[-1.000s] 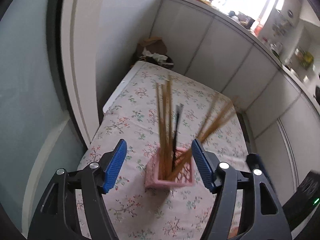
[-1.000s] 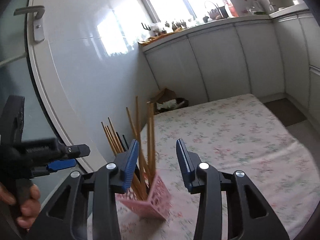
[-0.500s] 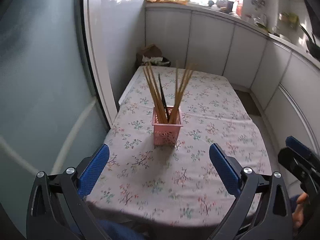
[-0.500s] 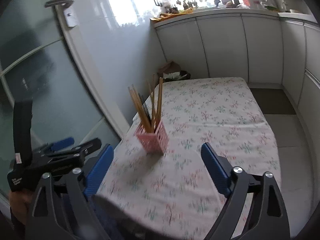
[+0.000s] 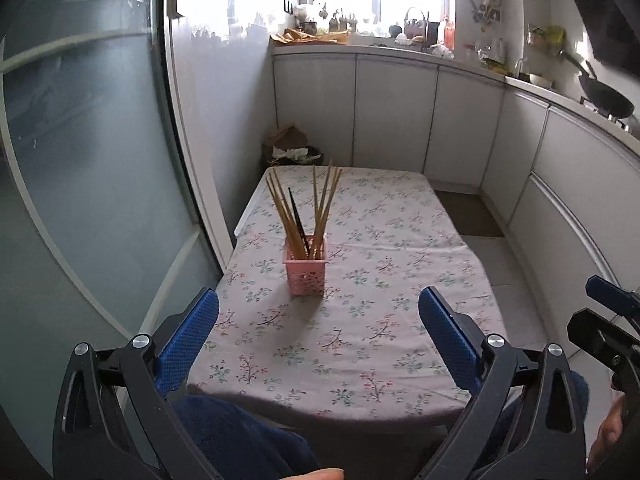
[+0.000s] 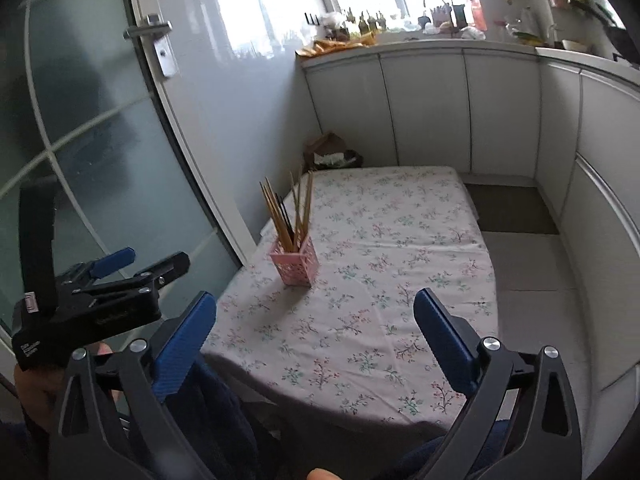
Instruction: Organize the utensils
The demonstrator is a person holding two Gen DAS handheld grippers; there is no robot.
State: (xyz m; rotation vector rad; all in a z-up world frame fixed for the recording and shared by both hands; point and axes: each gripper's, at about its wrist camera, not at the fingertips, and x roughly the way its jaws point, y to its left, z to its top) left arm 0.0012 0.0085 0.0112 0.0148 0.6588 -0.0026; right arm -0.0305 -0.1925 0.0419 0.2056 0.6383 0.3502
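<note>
A pink lattice utensil holder stands upright on the floral tablecloth, left of the table's middle. It holds several wooden chopsticks and one black chopstick. It also shows in the right wrist view, with its chopsticks. My left gripper is open and empty, held back over the table's near edge. My right gripper is open and empty too, likewise near the front edge. The left gripper also appears in the right wrist view.
A frosted glass door runs along the table's left side. White cabinets with a cluttered counter line the back and right. A cardboard box with rubbish sits on the floor behind the table. A brown mat lies at right.
Both grippers have drawn back from the pink holder toward the near table edge and opened wide. The holder with chopsticks now stands alone and upright on the cloth.
</note>
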